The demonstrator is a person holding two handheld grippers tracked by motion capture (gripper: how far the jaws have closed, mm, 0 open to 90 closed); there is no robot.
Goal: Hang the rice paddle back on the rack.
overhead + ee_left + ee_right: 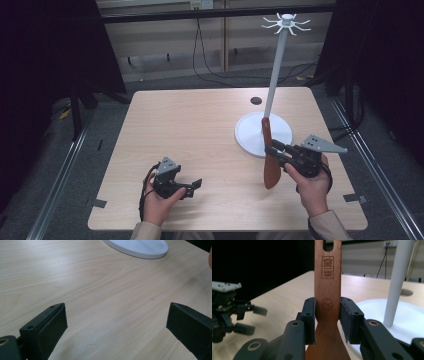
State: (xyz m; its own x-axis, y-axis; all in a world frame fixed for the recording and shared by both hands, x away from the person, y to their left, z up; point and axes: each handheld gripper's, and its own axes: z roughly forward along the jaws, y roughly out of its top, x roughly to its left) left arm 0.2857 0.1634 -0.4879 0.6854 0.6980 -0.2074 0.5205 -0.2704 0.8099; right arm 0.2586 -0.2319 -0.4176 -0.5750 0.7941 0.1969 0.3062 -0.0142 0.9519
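From the high view, the right gripper (274, 148) sits at the table's (200, 130) right side, its jaws pinching a wooden spatula (270, 160) partway along the handle. The spatula stands nearly upright — blade down near the tabletop, handle end up in front of the round white base (250, 131) of a hook stand, whose white pole (276, 65) rises to a ring of hooks (286, 22). The left gripper (195, 187) rests low at the near left, well apart from the spatula, jaws spread with nothing between them.

In the left gripper view, the two black jaws stand wide apart over bare wood grain, and the edge of the stand's white base (140, 248) lies ahead at the top.

In the right gripper view, the jaws press on both sides of the spatula's handle (328, 287) just above where it widens into the blade — a stamped logo and a hanging hole show higher up. The pole (396, 282) stands to the right, and the left gripper (249, 315) shows far left.
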